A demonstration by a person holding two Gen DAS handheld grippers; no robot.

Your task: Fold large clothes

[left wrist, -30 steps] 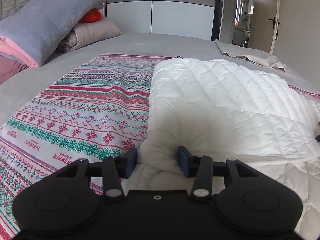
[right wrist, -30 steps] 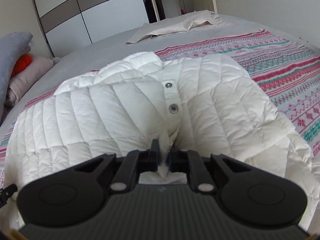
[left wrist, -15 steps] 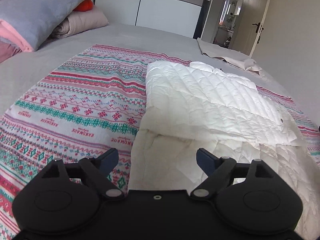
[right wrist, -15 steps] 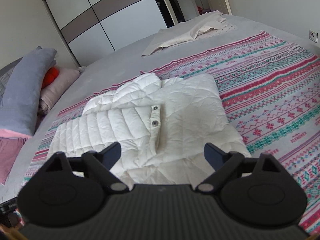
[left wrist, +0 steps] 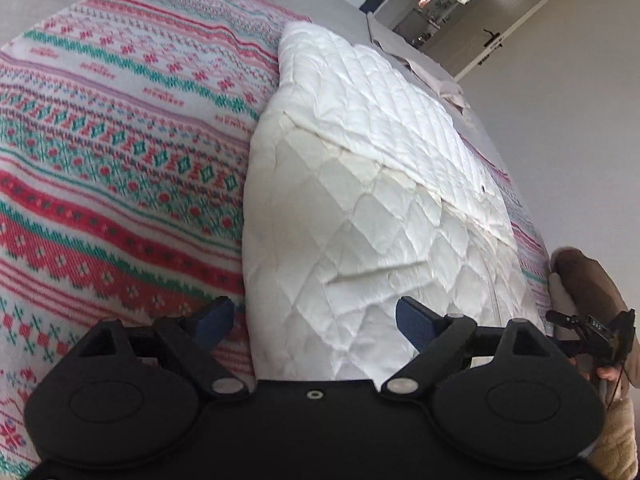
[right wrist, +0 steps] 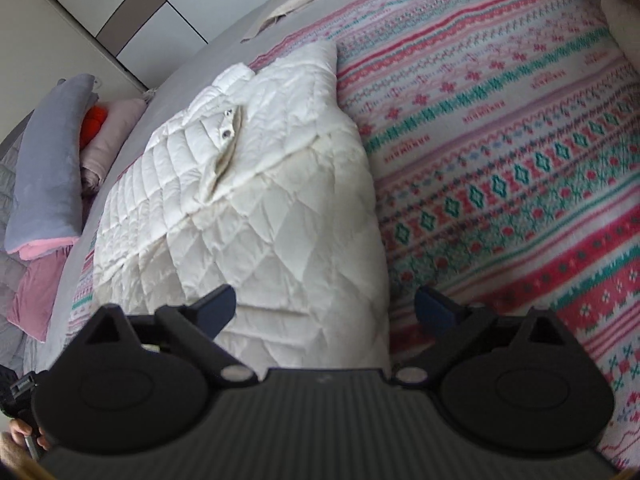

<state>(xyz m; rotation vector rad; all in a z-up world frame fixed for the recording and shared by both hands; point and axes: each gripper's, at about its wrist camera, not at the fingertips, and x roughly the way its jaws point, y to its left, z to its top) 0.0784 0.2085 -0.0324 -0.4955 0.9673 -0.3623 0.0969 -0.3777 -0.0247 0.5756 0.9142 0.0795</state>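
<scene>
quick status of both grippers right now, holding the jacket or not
Left gripper: open, holding nothing, over the white jacket near edge.
Right gripper: open, holding nothing, at the jacket's other near corner.

White diamond-quilted jacket (left wrist: 372, 208); blanket (left wrist: 120, 140) banded red, green, pink on white; grey pillow (right wrist: 48, 176).

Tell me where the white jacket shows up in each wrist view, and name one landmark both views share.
Left wrist: the white jacket fills the centre, running from the open left gripper up to the right.
Right wrist: the jacket lies centre-left, above the open right gripper.
Shared landmark: the patterned blanket under it.
</scene>
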